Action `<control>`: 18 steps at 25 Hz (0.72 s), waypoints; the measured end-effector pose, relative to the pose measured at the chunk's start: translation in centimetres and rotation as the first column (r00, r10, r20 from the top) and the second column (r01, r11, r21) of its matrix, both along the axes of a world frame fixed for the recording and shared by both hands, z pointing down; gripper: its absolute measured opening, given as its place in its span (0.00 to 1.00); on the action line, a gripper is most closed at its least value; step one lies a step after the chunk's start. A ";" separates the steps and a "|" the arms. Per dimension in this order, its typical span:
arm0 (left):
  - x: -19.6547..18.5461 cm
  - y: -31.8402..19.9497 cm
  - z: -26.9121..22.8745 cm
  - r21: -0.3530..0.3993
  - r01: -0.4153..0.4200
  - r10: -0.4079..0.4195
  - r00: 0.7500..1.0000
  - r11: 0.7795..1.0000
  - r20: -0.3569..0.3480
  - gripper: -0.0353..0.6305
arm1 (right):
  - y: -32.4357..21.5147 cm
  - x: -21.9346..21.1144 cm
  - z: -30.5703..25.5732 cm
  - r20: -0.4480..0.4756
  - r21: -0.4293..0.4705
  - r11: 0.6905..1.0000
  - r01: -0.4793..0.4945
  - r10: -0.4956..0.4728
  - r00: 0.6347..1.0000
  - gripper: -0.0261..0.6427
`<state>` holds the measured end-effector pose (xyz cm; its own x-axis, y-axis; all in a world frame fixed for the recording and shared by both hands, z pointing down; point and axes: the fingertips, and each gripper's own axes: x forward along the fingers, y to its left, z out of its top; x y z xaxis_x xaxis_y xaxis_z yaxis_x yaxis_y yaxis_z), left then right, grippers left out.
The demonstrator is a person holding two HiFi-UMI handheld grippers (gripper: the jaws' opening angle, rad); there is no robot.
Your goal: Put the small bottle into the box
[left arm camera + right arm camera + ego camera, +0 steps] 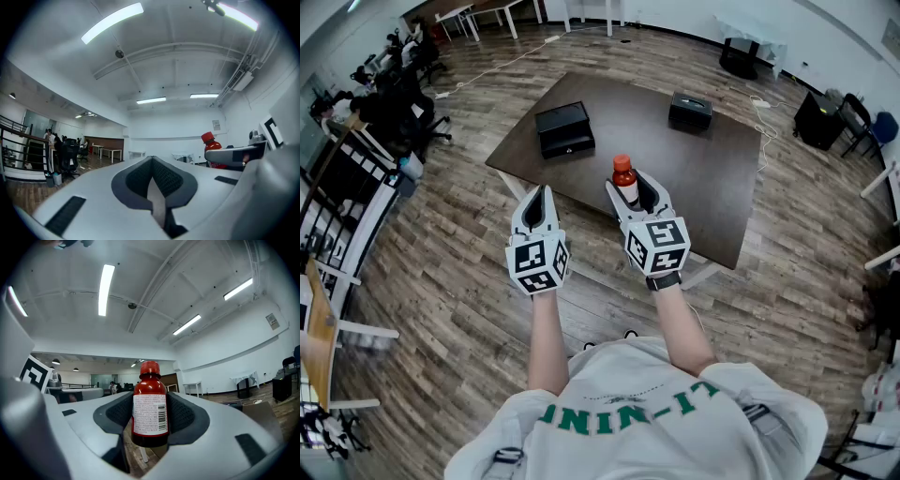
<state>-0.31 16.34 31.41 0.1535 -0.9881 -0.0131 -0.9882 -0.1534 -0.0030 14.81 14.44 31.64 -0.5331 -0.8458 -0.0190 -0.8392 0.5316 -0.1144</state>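
small bottle (pixel 150 409): upright between the two pads of the right gripper (pixel 630 192), label level with the pads, red cap standing clear above the jaw tips.
right gripper: jaws spread fairly wide but pressed onto the bottle's body from both sides, so it is a hold on a wide thing and not an empty claw.
left gripper (pixel 539 194): jaws drawn together with nothing between them, level with the right gripper and just to its left.
cap (pixel 149 368): red, ribbed, seated on the neck; I judge it closed (no gap shows under it).
weight: probably light, a small bottle full of dark red liquid; the fill could slosh a little on a quick tilt.
stiffness: the walls look rigid and show no denting under the pads; whether glass or plastic I cannot tell, so treat it as breakable.
slip: the paper label under the pads should give fair friction, while the bare shoulder above it looks glossy and slicker.
where to hold: the labelled mid-body as now, not the narrow neck or cap.
boxes: one black box (pixel 564 129) lies ahead and left of the holding claw, another black box (pixel 690 111) ahead and right, both on the dark table (pixel 712 187); which one is meant I cannot tell.
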 end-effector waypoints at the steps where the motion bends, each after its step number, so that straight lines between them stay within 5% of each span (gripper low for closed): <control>1: 0.5 0.0 0.0 0.003 0.003 -0.003 1.000 1.000 0.000 0.07 | 0.0 0.6 0.0 0.000 0.002 1.000 -0.003 0.003 1.000 0.39; 18: 2.9 -4.1 5.0 -0.072 0.036 -0.038 0.999 0.997 -0.028 0.07 | -4.1 1.8 5.4 0.069 -0.114 0.992 0.061 -0.054 0.996 0.39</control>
<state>2.57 12.26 36.37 0.1176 -0.9916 0.0533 -0.9926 -0.1158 0.0358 16.61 10.30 37.03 -0.5818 -0.8123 0.0408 -0.7963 0.5588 -0.2317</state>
